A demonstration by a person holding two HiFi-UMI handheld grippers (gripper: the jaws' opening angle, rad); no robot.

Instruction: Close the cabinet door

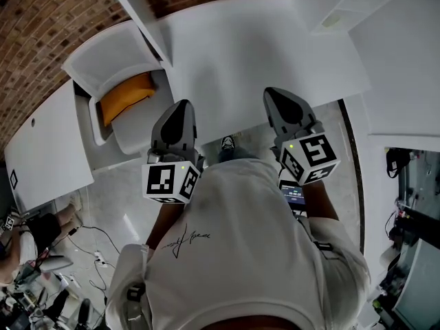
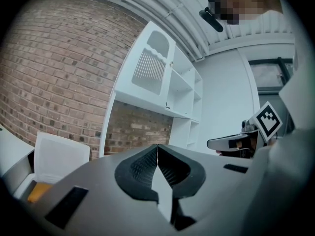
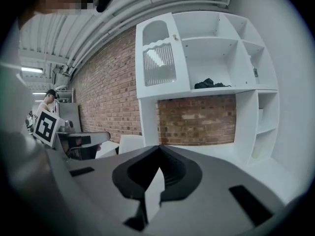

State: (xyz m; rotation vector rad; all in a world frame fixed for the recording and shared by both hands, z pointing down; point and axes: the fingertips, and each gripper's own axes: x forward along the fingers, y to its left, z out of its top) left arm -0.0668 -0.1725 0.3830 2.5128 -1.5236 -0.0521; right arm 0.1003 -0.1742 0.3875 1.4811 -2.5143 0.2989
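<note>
The white cabinet door (image 3: 157,58), arched on top with a ribbed panel and a small knob, is on the upper left of a white shelf unit (image 3: 221,53). It looks flush with the shelf front; I cannot tell whether a gap is left. The left gripper view shows the same door (image 2: 152,63) from the side. My left gripper (image 1: 177,110) and right gripper (image 1: 278,96) are held side by side above the white desk (image 1: 240,47), well short of the door. Both are shut and hold nothing, with the tips meeting at the left gripper (image 2: 157,146) and the right gripper (image 3: 159,147).
A white chair with an orange cushion (image 1: 127,95) stands left of the desk. Another white table (image 1: 41,150) lies at the far left, with cables on the floor (image 1: 89,246). A dark item (image 3: 209,84) lies on an open shelf. A person (image 3: 49,95) sits far off.
</note>
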